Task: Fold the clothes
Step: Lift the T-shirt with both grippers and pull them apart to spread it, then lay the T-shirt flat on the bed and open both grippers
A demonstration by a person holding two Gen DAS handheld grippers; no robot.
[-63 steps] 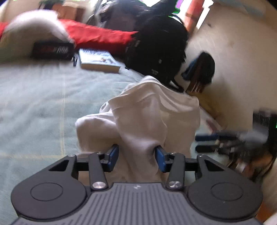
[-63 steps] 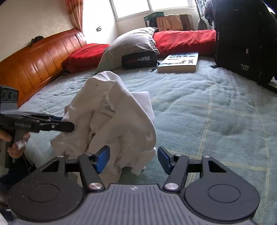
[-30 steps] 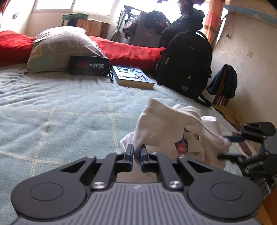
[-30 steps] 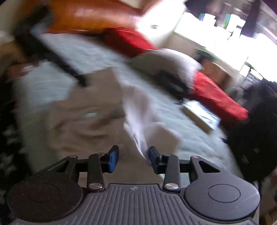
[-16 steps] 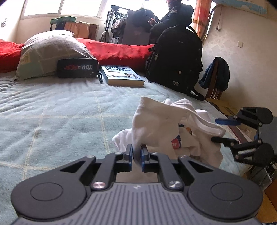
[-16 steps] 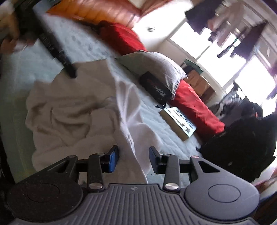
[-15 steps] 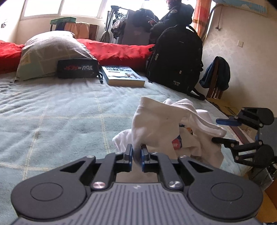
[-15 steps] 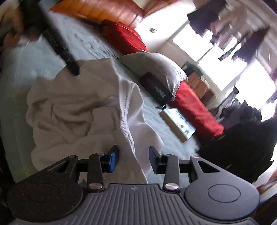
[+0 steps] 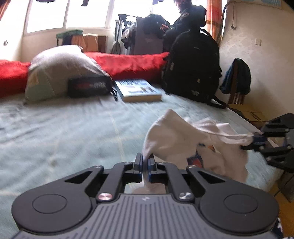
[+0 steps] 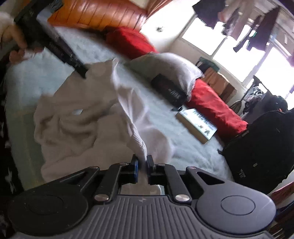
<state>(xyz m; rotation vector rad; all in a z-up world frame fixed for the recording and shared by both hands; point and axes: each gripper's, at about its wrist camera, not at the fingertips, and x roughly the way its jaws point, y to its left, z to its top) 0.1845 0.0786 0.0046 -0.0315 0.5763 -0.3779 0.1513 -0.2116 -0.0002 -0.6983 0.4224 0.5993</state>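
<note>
A crumpled white T-shirt (image 9: pixel 176 136) with a coloured print lies bunched on the pale green bed cover (image 9: pixel 64 132). My left gripper (image 9: pixel 144 161) is shut on a fold of it at its near edge. My right gripper (image 10: pixel 142 161) is shut on a ribbed hem of the same shirt (image 10: pixel 77 117). In the left wrist view the right gripper (image 9: pixel 254 140) sits at the far right, pinching a stretched edge of the shirt. In the right wrist view the left gripper (image 10: pixel 80 70) shows at the upper left, held by a hand, on the shirt's far edge.
On the bed behind the shirt are a grey pillow (image 9: pixel 60 69), a black pouch (image 9: pixel 90 88), a book (image 9: pixel 137 90), red bedding (image 9: pixel 132 62) and a black backpack (image 9: pixel 193 64). A wooden headboard (image 10: pixel 95 12) is on one side. The bed's edge and floor lie by the wall (image 9: pixel 261 117).
My right gripper has closed from open onto the shirt's hem. My left gripper stays shut on its fold. The shirt is now stretched a little between the two.
</note>
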